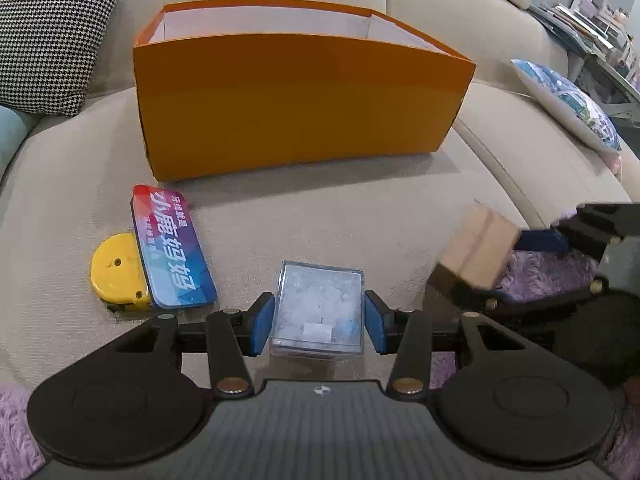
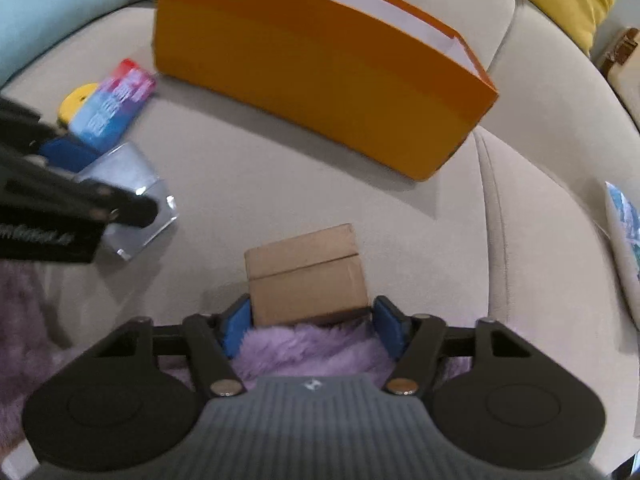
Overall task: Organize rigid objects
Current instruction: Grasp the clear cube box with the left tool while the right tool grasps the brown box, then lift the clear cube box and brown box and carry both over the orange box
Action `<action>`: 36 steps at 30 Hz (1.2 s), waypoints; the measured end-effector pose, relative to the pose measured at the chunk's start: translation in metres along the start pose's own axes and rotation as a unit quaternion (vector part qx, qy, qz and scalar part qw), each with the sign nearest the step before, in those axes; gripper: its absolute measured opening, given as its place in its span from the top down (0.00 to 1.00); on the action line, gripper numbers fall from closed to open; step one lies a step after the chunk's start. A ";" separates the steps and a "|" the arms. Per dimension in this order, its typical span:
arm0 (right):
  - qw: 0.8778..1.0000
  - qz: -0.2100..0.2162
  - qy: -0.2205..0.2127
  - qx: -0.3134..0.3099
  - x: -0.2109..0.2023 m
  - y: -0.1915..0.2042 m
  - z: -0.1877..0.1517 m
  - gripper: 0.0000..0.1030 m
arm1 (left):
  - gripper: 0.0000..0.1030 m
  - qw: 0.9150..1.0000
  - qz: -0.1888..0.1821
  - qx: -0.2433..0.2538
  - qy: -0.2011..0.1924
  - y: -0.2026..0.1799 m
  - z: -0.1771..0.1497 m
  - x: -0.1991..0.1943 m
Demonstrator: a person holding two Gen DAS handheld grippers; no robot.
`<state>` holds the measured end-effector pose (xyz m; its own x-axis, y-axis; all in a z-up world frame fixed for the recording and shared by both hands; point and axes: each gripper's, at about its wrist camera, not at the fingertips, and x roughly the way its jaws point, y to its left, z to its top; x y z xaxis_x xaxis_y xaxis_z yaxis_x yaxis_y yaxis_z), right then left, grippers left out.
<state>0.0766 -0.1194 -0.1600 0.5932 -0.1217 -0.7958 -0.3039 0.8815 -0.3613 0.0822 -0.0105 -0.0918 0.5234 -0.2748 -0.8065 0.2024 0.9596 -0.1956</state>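
Left wrist view first: our left gripper (image 1: 319, 322) has its blue pads on either side of a clear, square-edged plastic box with white contents (image 1: 318, 312), and they look pressed to its walls, so we read this as a grasp on the box, which stands on the beige couch cushion (image 1: 320, 220). In the right wrist view our right gripper (image 2: 313, 326) stands released, its jaws spread around the near end of a small brown cardboard box (image 2: 306, 276); a gap shows at the right pad, the left pad is at most brushing, and the carton rests tilted, its near end over a patch of purple fuzzy fabric (image 2: 308, 350). To do this step well, we should push the pads further along the carton's flat sides before closing, square to its faces, since its tilt could make it twist out. The clear box looks stiff and slick, so we keep the squeeze even and lift straight. Further out lie a flat, colourfully printed tin (image 1: 172, 248) overlapping a yellow tape measure (image 1: 116, 276), and beyond them the open orange cardboard box (image 1: 296, 100), likely where these things belong.
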 end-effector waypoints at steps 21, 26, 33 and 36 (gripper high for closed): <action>0.992 0.121 -0.025 0.027 0.013 -0.013 0.022 0.37 | 0.47 1.000 0.013 -0.002 0.004 0.003 0.015 0.016; 0.992 0.126 -0.021 -0.002 0.013 -0.014 0.027 0.37 | 0.46 1.000 0.014 -0.010 0.026 0.005 0.022 0.017; 0.990 0.132 -0.016 -0.055 0.021 -0.007 0.036 0.41 | 0.47 0.999 0.011 -0.008 0.041 0.005 0.027 0.023; 0.989 0.133 -0.014 -0.057 0.022 -0.006 0.036 0.42 | 0.47 0.999 0.009 -0.011 0.044 0.006 0.027 0.021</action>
<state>0.1188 -0.1112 -0.1577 0.5008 0.1219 -0.8569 -0.5336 0.8230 -0.1948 0.1164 -0.0119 -0.0950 0.4526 -0.2518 -0.8554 0.1745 0.9658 -0.1919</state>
